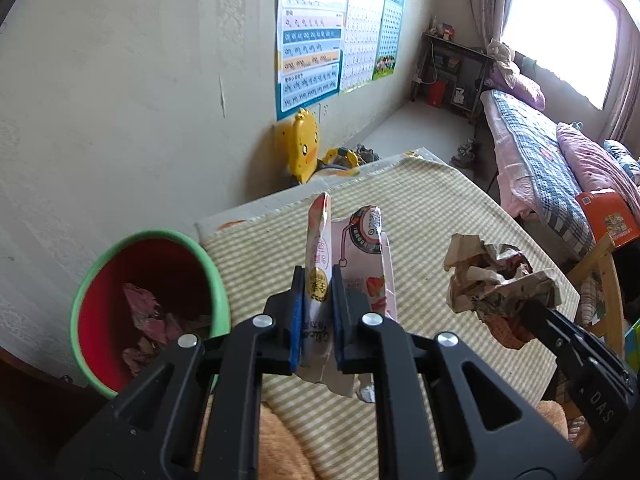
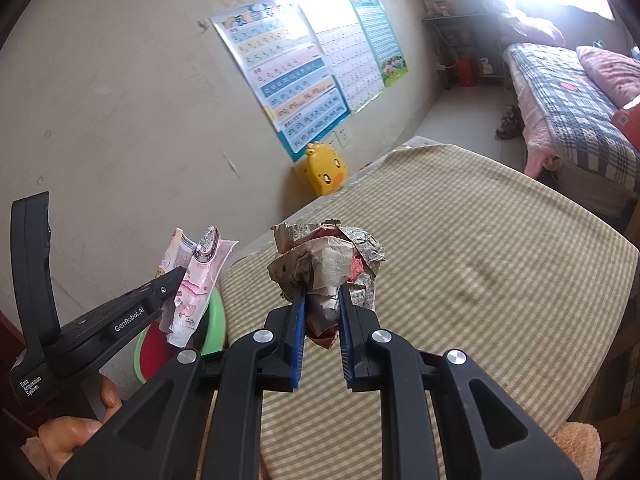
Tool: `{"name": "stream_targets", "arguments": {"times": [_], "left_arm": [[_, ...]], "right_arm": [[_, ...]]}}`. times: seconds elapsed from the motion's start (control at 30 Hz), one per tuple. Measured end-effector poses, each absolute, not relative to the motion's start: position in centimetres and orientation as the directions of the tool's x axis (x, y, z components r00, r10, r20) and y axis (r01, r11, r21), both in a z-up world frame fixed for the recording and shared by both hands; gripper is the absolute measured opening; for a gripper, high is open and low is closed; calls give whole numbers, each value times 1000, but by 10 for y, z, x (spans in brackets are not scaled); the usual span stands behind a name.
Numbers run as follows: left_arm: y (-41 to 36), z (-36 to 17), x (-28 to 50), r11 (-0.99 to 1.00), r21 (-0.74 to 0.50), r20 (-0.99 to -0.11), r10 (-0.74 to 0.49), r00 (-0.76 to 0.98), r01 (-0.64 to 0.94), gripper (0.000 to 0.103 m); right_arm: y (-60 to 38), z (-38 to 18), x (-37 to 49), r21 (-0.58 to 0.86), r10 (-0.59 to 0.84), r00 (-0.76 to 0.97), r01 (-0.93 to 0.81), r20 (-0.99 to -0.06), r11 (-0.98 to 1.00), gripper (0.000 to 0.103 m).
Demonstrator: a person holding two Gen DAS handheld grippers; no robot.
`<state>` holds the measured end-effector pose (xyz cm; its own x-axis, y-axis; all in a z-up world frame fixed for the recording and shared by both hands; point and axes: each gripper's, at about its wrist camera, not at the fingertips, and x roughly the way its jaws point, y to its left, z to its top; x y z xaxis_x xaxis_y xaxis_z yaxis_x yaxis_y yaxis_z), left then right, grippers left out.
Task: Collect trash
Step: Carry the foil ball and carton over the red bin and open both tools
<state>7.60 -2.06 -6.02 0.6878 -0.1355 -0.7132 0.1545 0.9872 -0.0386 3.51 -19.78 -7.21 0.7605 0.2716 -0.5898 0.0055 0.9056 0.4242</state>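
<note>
The left gripper (image 1: 318,292) is clamped on a flattened pink milk carton (image 1: 352,264), its 2 blue-padded fingers (image 1: 297,320) pinching the carton's folded edge so that the carton stands upright above the table. From the right wrist view the same carton (image 2: 196,280) hangs in the air just over the rim of the bin (image 2: 212,320), with the left gripper (image 2: 172,280) reaching in from the left side.

The right gripper (image 2: 322,308) is closed around a crumpled paper ball (image 2: 328,260) of newsprint with some red paper inside; the ball bulges out above and around the blue pads. In the left wrist view this paper ball (image 1: 496,276) sits off to the right of the carton, held up clear of the table by the right gripper (image 1: 528,312).

The bin (image 1: 216,280) is red inside with a green rim and stands on the floor just beside the left edge of the table, against the wall. Crumpled pink and reddish scraps (image 1: 148,312) already lie in it.

The table is covered by a tablecloth (image 1: 432,216) with yellow and white stripes. A yellow duck toy (image 1: 304,148) leans against the wall past the table's far edge, below 3 posters (image 1: 312,44). A bed (image 1: 532,148) with a plaid cover stands near the bright window.
</note>
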Motion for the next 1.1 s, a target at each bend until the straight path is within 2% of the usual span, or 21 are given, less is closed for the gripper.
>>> {"name": "stream_targets", "arguments": {"times": [1.1], "left_arm": [[76,-63,77,999,-37,-711,-23,702,-4,12]], "right_arm": [[-112,-52,66,369,366,716,-161,-594,915,14]]}}
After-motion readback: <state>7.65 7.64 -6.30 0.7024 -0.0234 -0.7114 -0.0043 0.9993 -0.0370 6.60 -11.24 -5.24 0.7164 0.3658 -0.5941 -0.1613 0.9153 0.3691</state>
